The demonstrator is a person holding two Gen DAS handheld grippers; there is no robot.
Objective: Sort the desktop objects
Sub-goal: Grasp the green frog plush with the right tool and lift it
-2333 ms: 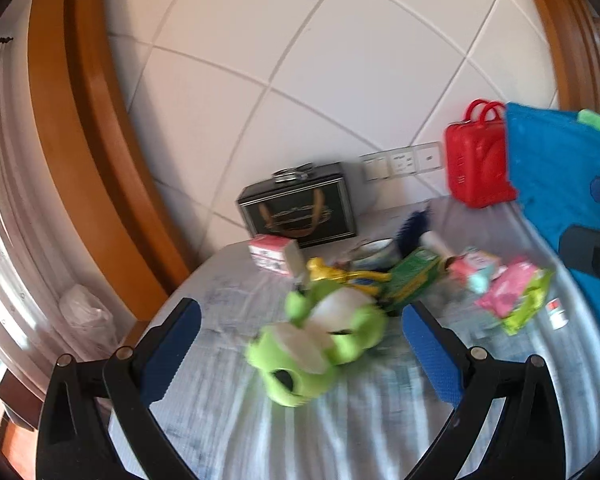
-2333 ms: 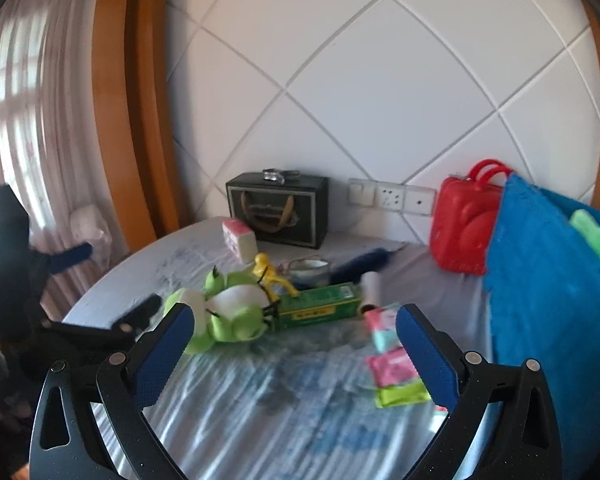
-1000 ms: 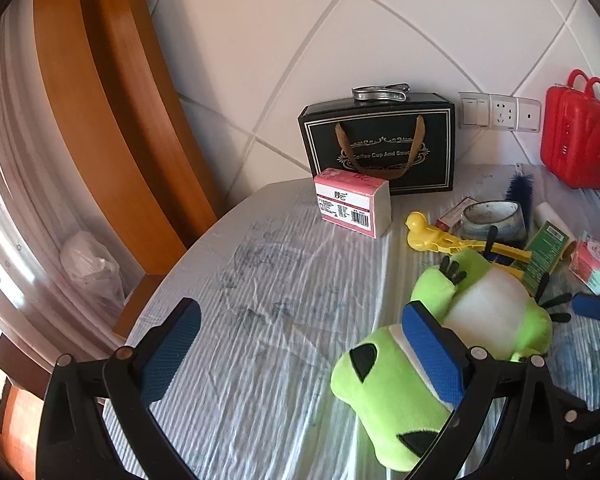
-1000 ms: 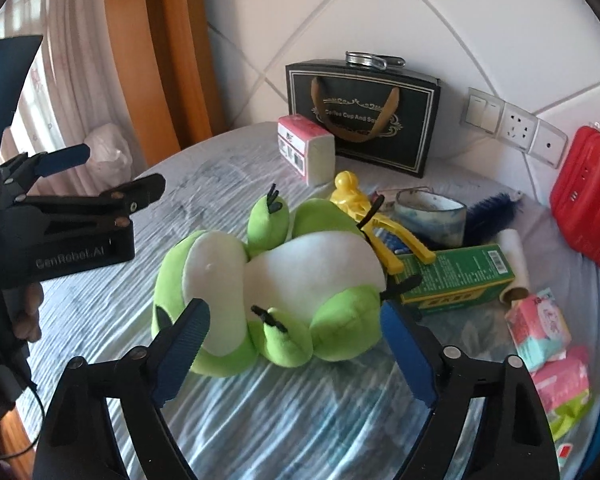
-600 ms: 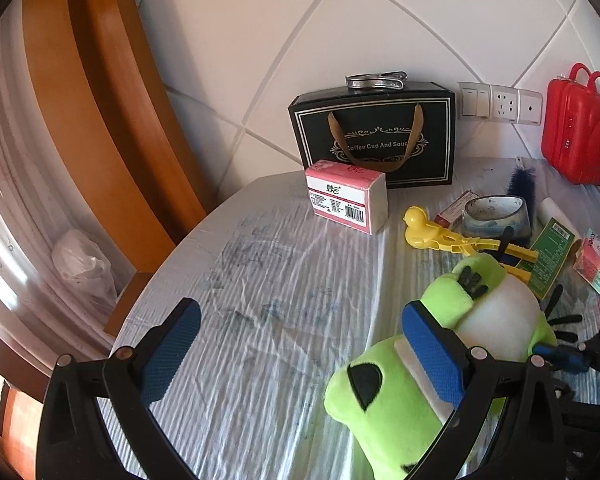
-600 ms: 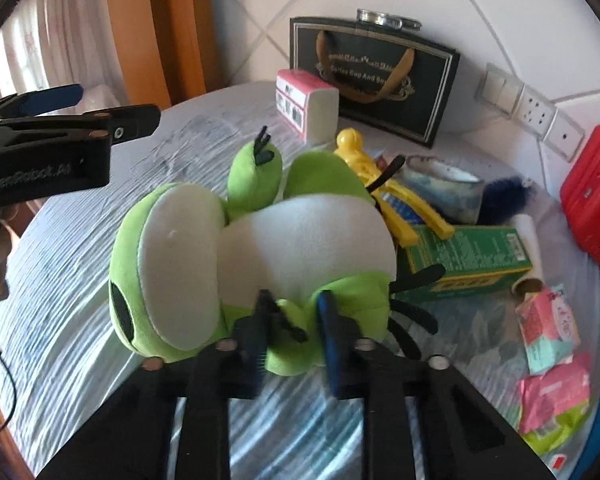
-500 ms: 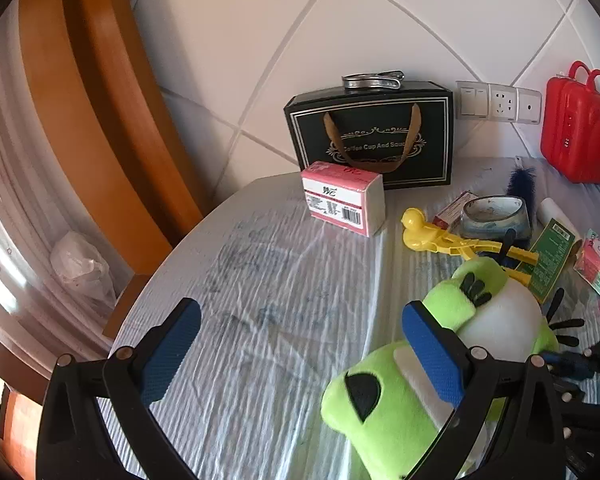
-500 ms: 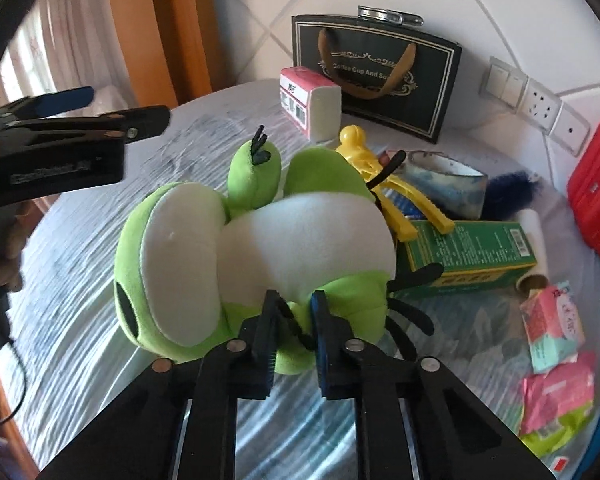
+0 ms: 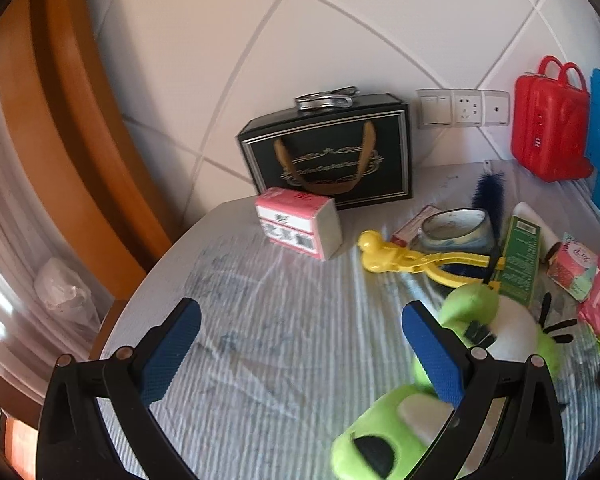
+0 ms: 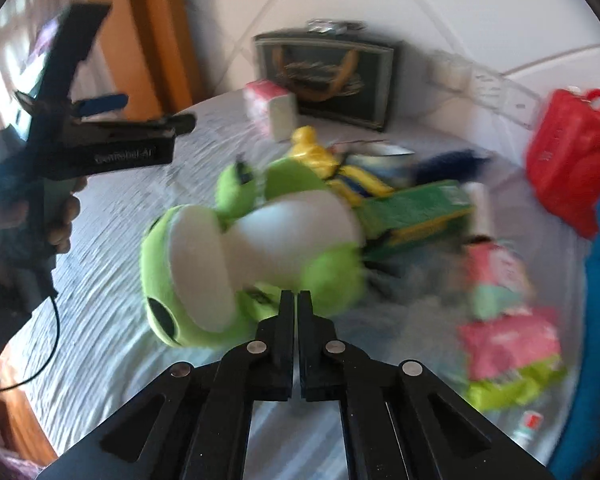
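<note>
A green and white plush frog (image 10: 256,248) lies on the striped tablecloth (image 9: 284,344). My right gripper (image 10: 295,296) is shut on a limb of the frog at its near edge, and the view is blurred with motion. In the left wrist view the frog (image 9: 476,364) sits at the lower right, partly behind my right finger. My left gripper (image 9: 300,344) is open and empty above bare cloth, left of the frog. It also shows in the right wrist view (image 10: 112,148), held by a hand.
A black gift bag (image 9: 332,156) stands at the wall with a pink tissue box (image 9: 300,224) before it. Yellow tongs (image 9: 412,260), a bowl (image 9: 456,228), a green box (image 9: 520,256), pink packets (image 9: 580,272) and a red case (image 9: 548,124) crowd the right side.
My right gripper closed on the frog's limb and is now dragging it; the frog has shifted and the right view blurs. My left gripper stays open and drifted slightly.
</note>
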